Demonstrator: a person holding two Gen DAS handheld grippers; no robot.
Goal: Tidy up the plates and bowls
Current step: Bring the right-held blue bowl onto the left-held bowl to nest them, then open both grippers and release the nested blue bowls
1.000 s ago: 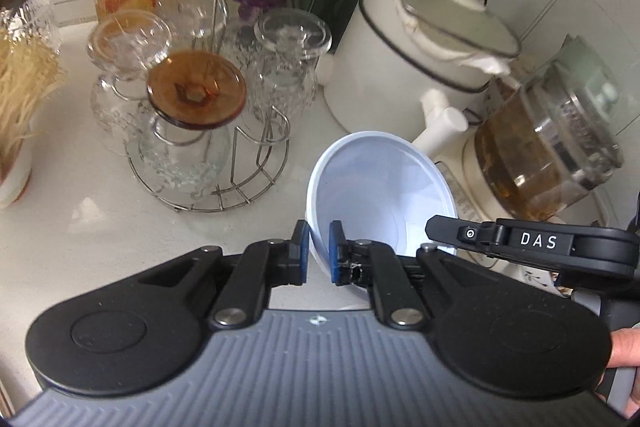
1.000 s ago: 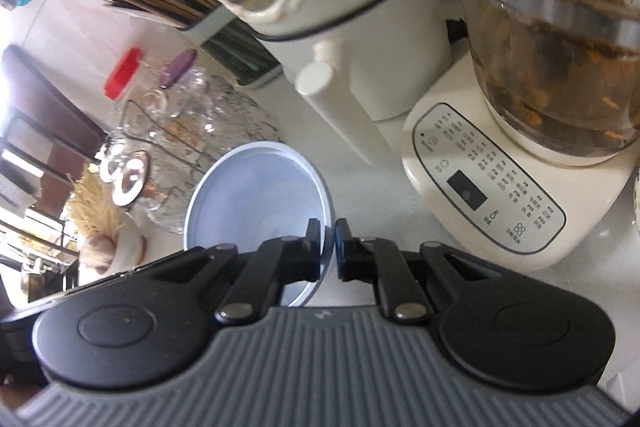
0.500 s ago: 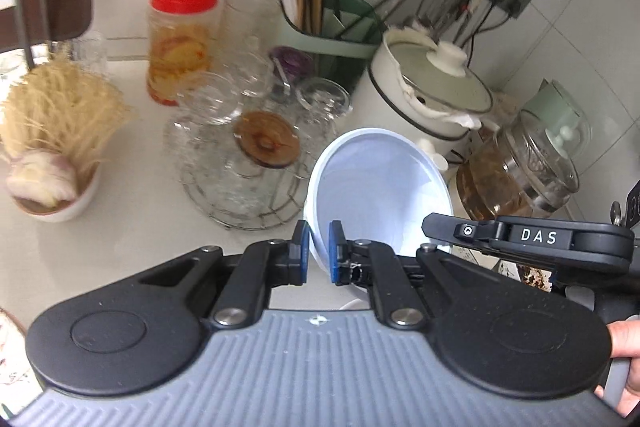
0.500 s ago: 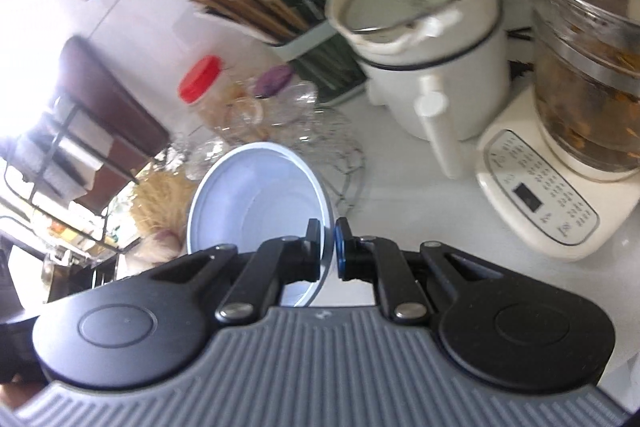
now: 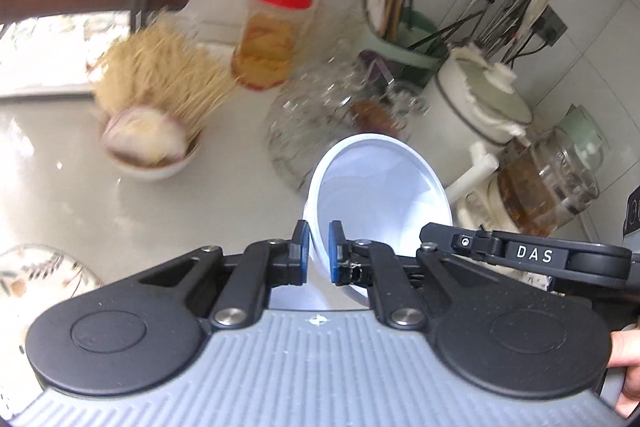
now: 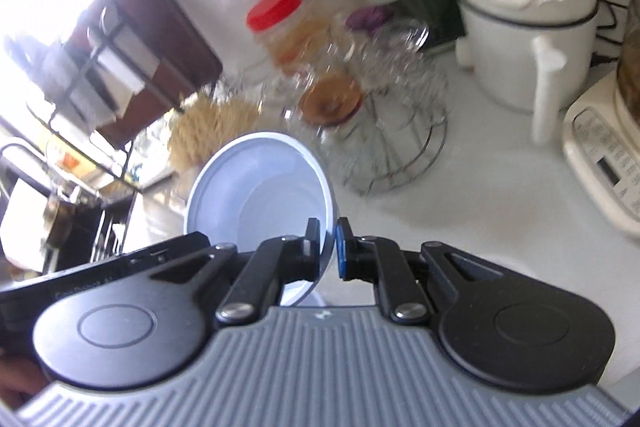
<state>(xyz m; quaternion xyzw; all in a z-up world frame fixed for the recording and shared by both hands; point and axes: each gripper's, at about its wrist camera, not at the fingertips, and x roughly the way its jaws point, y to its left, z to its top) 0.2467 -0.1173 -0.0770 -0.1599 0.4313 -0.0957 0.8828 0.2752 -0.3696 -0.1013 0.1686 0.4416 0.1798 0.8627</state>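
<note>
A pale blue-white bowl (image 5: pixel 380 187) hangs tilted above the white counter, gripped from both sides. In the left wrist view my left gripper (image 5: pixel 318 247) is shut on the bowl's near left rim. The right gripper's black body (image 5: pixel 520 255) shows just past the bowl's right side. The right wrist view has the same bowl (image 6: pixel 260 187) with my right gripper (image 6: pixel 328 251) shut on its right rim, and the left gripper's body (image 6: pixel 100 267) lies at the lower left. A person's fingertip (image 5: pixel 624 351) shows at the right edge.
On the counter stand a bowl of dry noodles (image 5: pixel 152 131), a red-lidded jar (image 5: pixel 276 31), a wire rack of glass cups (image 5: pixel 340 115), a chopstick holder (image 5: pixel 400 39), a white lidded pot (image 5: pixel 480 107) and a glass kettle (image 5: pixel 552 179). A patterned plate (image 5: pixel 36 275) lies at lower left.
Both grippers have carried the bowl up and back from the pot and kettle. The counter things look smaller, and the noodle bowl and patterned plate have come into the left view.
</note>
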